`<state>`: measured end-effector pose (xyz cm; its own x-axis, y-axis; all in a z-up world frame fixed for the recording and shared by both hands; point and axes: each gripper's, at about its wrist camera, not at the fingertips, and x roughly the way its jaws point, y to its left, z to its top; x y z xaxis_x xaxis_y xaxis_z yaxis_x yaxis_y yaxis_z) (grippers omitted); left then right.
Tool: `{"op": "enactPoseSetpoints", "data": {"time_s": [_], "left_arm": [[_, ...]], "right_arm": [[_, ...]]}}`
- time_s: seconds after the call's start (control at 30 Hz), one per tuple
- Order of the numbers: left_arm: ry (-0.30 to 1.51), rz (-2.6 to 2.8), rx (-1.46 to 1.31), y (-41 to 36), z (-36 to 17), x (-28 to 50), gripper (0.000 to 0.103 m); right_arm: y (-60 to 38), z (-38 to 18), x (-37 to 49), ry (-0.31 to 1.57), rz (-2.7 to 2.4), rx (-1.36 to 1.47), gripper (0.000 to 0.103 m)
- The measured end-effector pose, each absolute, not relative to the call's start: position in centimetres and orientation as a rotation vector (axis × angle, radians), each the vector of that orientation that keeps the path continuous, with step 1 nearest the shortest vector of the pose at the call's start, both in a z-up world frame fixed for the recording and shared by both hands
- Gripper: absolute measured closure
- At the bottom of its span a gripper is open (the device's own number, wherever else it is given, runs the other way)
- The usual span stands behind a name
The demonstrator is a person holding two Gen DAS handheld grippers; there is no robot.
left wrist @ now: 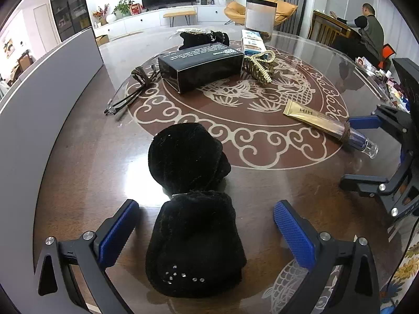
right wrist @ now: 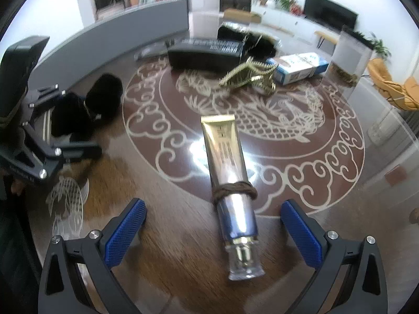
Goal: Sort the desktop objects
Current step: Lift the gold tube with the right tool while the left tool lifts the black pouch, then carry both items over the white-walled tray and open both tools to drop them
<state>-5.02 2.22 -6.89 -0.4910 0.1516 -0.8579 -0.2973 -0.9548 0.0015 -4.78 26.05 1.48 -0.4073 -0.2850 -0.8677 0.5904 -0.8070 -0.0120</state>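
a: where's the black fuzzy bow (left wrist: 193,209)?
b: on the table (left wrist: 78,172), between the left gripper (left wrist: 207,225) fingers, spread wide.
a: the right gripper (right wrist: 213,225)?
b: apart too, straddling the gold tube (right wrist: 230,183).

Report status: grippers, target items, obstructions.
Left gripper open around black fuzzy bow. Right gripper open around gold tube. Nothing in the way.
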Motion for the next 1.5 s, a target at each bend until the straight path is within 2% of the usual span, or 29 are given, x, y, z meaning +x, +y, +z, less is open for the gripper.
{"op": "enactPoseSetpoints", "data": {"time_s": [0.13,0.23,0.27,0.3,0.33,0.37,0.4,0.5,0.63,0.83,1.03,1.17,1.3,1.43,1.5], "left_arm": [[0.231,2.472,-1.447,2.2,-6.9,-5.9,0.000],[0.228,2.470,-1.465,1.6,-7.0,-6.7,0.000],[0.224,2.477,-1.462,1.2,-6.9,-6.9,0.004],[0.222,2.489,-1.439,1.0,-6.7,-6.8,0.024],[0.214,2.508,-1.393,0.5,-6.3,-6.6,0.036],[0.205,2.507,-1.388,0.2,-6.1,-6.7,0.057],[0.182,2.502,-1.389,-0.2,-5.9,-6.8,0.071],[0.021,2.478,-1.362,-2.3,-4.7,-6.5,0.071],[-0.015,2.524,-1.292,-3.8,-2.5,-4.7,0.071],[-0.111,2.609,-1.178,-6.1,2.4,-2.4,0.071],[-0.197,2.722,-1.128,-13.0,7.9,-1.6,0.071],[-0.214,2.839,-1.191,-19.9,10.2,-2.3,0.071],[-0.298,2.901,-1.302,-26.9,10.0,-3.6,0.071],[-0.370,2.914,-1.436,-32.2,7.8,-5.6,0.071],[-0.390,2.910,-1.502,-33.9,6.2,-6.4,0.071]], "right_arm": [[26.0,1.6,-5.3,0.473,-2.166,1.323,0.003],[25.8,1.9,-5.9,0.481,-2.150,1.335,0.021],[25.7,2.2,-6.2,0.483,-2.147,1.350,0.039],[25.8,2.6,-6.5,0.480,-2.146,1.367,0.071],[25.9,2.9,-6.8,0.474,-2.145,1.392,0.073],[26.2,3.0,-7.2,0.452,-2.132,1.430,0.073],[26.5,3.1,-7.4,0.425,-2.121,1.453,0.073],[27.1,3.7,-7.0,0.403,-2.134,1.460,0.073],[28.2,6.3,-5.7,0.258,-2.186,1.375,0.073],[27.2,9.5,-5.2,0.218,-2.220,1.283,0.073],[23.9,15.3,-6.0,0.172,-2.246,1.111,0.073],[17.9,19.4,-7.6,0.128,-2.207,0.972,0.073],[9.2,21.2,-9.1,0.085,-2.130,0.885,0.073],[-1.2,20.6,-11.3,0.023,-2.028,0.890,0.073],[-7.2,19.3,-12.4,0.051,-2.007,0.907,0.073]]}}
